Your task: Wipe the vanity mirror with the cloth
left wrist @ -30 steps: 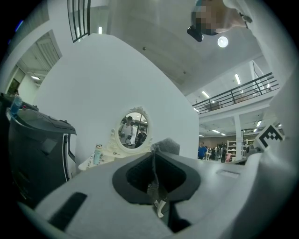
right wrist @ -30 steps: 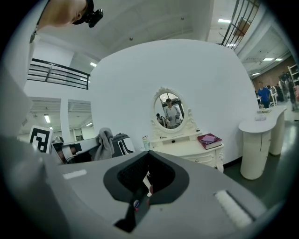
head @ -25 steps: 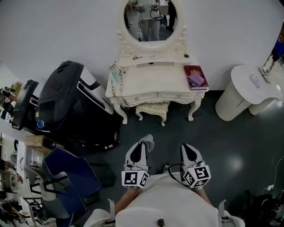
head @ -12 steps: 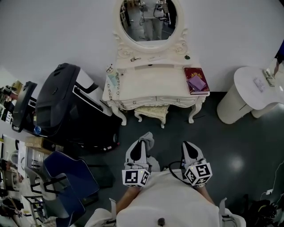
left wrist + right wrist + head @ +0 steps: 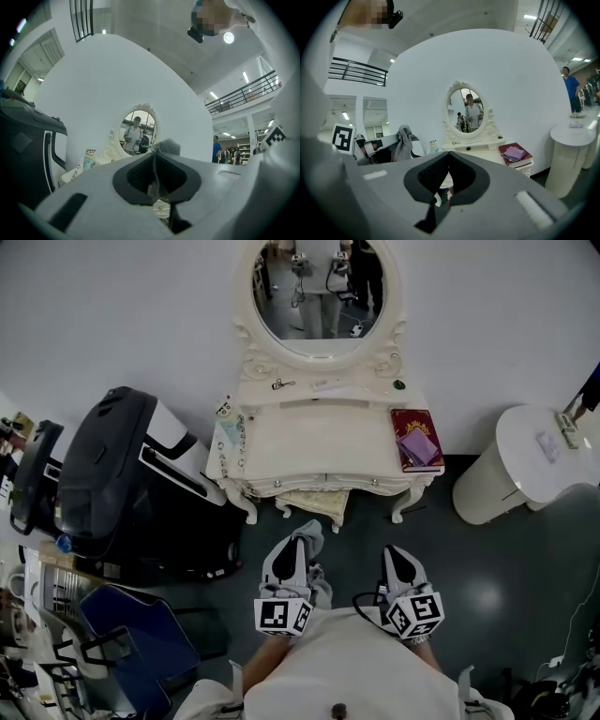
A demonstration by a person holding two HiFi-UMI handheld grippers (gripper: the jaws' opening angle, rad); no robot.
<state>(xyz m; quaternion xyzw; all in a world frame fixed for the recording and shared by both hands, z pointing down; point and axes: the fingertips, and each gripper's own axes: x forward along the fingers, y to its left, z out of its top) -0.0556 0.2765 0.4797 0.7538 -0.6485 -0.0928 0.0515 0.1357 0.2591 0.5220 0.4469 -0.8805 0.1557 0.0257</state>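
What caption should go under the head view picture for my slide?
Facing the vanity mirror: left gripper shut on the cloth, right gripper shut and empty.

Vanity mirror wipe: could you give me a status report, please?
Left gripper shut on cloth; right gripper shut, empty. Vanity mirror ahead, not yet touched. Vanity table stands between.

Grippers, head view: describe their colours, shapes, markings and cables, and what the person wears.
The left gripper and right gripper both have pale grey shells tapering forward, with black inner pads. Each carries a rear cube of black-and-white square markers. A black cable loops beside the right one. The person wears a white top.
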